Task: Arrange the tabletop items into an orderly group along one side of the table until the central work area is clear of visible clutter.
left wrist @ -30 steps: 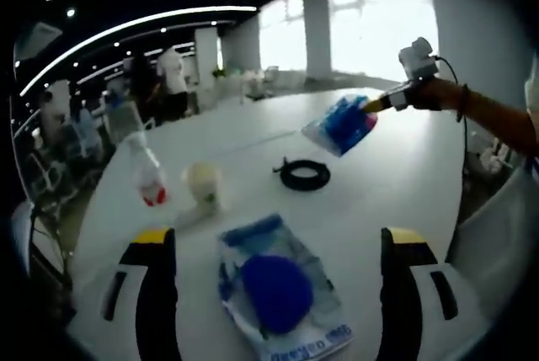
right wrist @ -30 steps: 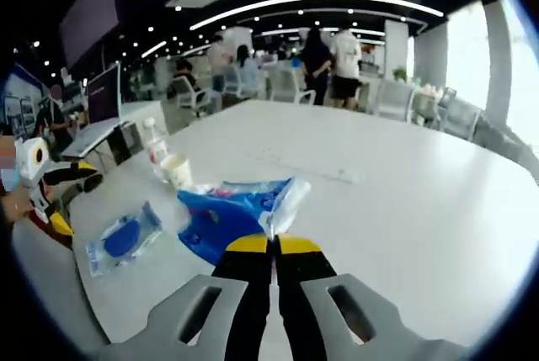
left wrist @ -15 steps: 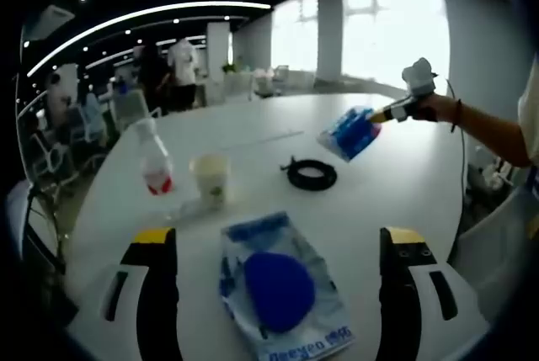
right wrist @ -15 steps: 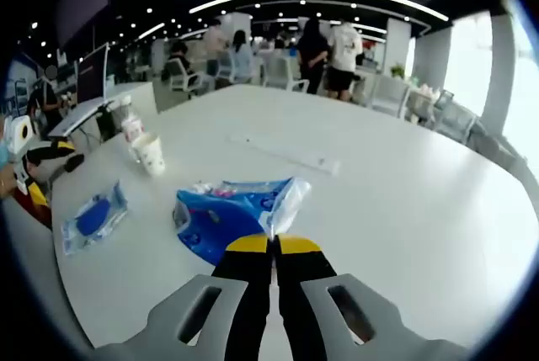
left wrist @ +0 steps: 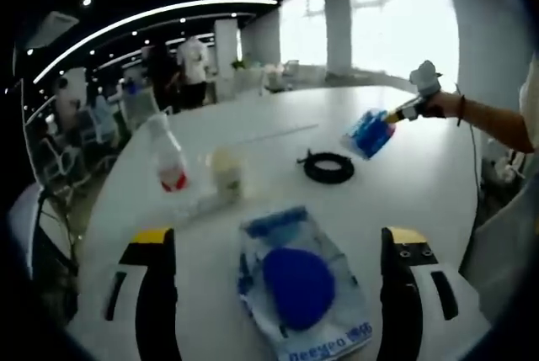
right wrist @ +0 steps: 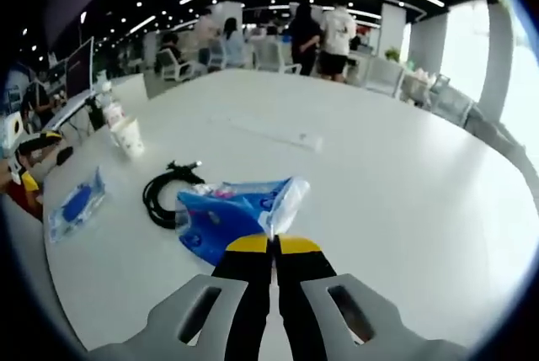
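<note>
Your right gripper pinches a blue packet by its edge, held above the white table near the black cable coil — your left gripper stands wide around a bagged blue sponge.

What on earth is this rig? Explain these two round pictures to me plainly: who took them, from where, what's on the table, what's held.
A person holds a two-fingered gripper in each hand, and a fisheye camera rides on each.

In the left gripper view, the left gripper is open around a blue pouch lying on the white table. Beyond lie a bottle, a paper cup and a black cable coil.

In the right gripper view, the right gripper is shut on a blue packet, lifted above the table.
</note>
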Tool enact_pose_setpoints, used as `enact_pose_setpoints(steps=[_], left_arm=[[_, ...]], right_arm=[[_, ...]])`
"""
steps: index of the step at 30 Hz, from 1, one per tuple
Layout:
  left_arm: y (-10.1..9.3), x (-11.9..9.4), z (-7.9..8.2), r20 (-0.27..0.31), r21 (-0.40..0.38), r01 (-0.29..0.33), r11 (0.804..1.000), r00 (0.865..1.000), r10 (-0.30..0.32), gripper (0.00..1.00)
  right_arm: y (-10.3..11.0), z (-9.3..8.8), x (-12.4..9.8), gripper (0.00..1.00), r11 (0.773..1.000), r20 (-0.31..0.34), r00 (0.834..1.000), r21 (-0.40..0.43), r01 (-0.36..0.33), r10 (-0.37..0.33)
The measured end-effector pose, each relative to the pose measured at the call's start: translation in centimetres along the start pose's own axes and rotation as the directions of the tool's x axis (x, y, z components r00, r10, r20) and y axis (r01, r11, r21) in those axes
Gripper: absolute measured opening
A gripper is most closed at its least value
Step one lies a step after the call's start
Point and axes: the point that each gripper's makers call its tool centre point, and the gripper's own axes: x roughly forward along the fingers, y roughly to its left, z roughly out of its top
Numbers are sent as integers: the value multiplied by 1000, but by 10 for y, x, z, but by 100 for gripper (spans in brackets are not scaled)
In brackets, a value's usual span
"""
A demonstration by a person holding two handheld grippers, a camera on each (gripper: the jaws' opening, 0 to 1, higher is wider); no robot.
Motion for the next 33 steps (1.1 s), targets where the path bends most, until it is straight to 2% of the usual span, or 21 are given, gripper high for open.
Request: enact_pose_setpoints(steps=[6,10,13,16,21,27,33], left_arm=[[-1,0,0,5,-7,8,1000,1000,-8,98],[0,0,-3,-7,-6,6,1000,1000,-6,97],[1,-1,-2,-1,-7,3,1000,1000,-3,97],[3,-1,-3,-3,-12,1,1000,1000,-1,96],[2,1,-6,-23,-12,14,1000,1000,-14,96],[0,1,-7,-23,-11,21,1000,999,-21,96],[-4,2,-9,-34,-5,38,999,999,-38,97]], right_arm=[[-11,-18,7,1,999,-35,999,22,28,-27],[-14,-27,12,1,995,-32,999,93,39,-37],[-14,-33,17,1,997,-39,999,69,38,-36],[-16,-37,22,1,995,-51,998,91,49,-44],[-19,-44,28,2,996,-75,994,26,83,-81],[-19,-44,32,3,995,-75,993,43,91,-87],[-19,-51,35,6,989,-95,991,101,106,-97]])
